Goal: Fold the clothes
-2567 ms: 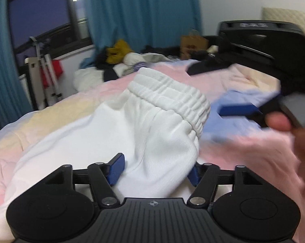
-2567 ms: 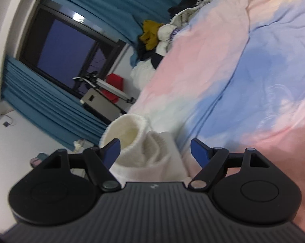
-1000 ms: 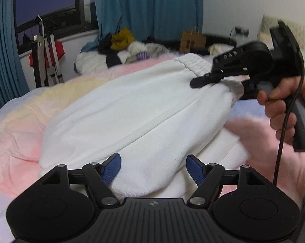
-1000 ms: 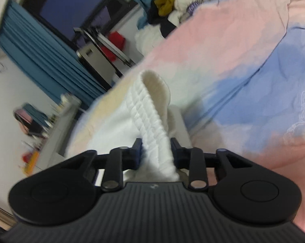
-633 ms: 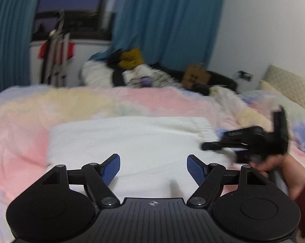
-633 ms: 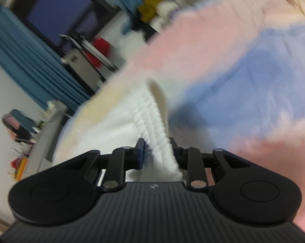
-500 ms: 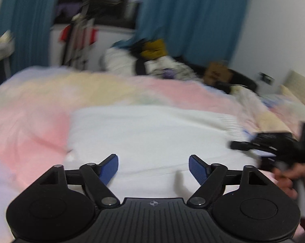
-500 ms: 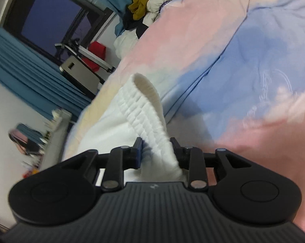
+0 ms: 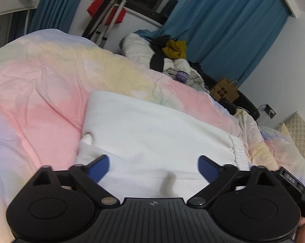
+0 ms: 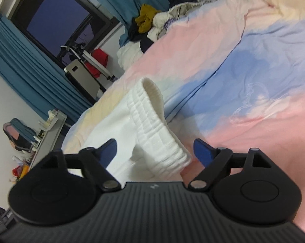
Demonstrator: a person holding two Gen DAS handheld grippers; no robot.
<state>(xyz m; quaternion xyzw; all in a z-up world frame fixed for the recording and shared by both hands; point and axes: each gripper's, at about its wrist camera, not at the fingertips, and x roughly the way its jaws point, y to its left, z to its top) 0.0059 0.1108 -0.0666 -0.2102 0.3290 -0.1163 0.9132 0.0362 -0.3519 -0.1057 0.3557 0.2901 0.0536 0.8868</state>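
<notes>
A white garment (image 9: 156,133) with a ribbed elastic waistband (image 9: 238,151) lies folded flat on the pastel bedspread (image 9: 41,93). My left gripper (image 9: 153,167) is open and empty just above its near part. In the right wrist view my right gripper (image 10: 155,149) is open, and the ribbed waistband (image 10: 152,125) lies loose between its blue fingertips (image 10: 201,148), not clamped. The right gripper's body shows at the left wrist view's right edge (image 9: 294,182).
A pile of clothes (image 9: 168,54) with a yellow item lies at the bed's far end by blue curtains (image 9: 223,30). A cardboard box (image 9: 224,91) stands at the far right. A drying rack with a red cloth (image 9: 106,14) stands under the window. A desk (image 10: 49,129) stands left.
My right gripper has opened and let go of the waistband, which now lies on the bed. My left gripper stayed open and tilted over the flattened garment.
</notes>
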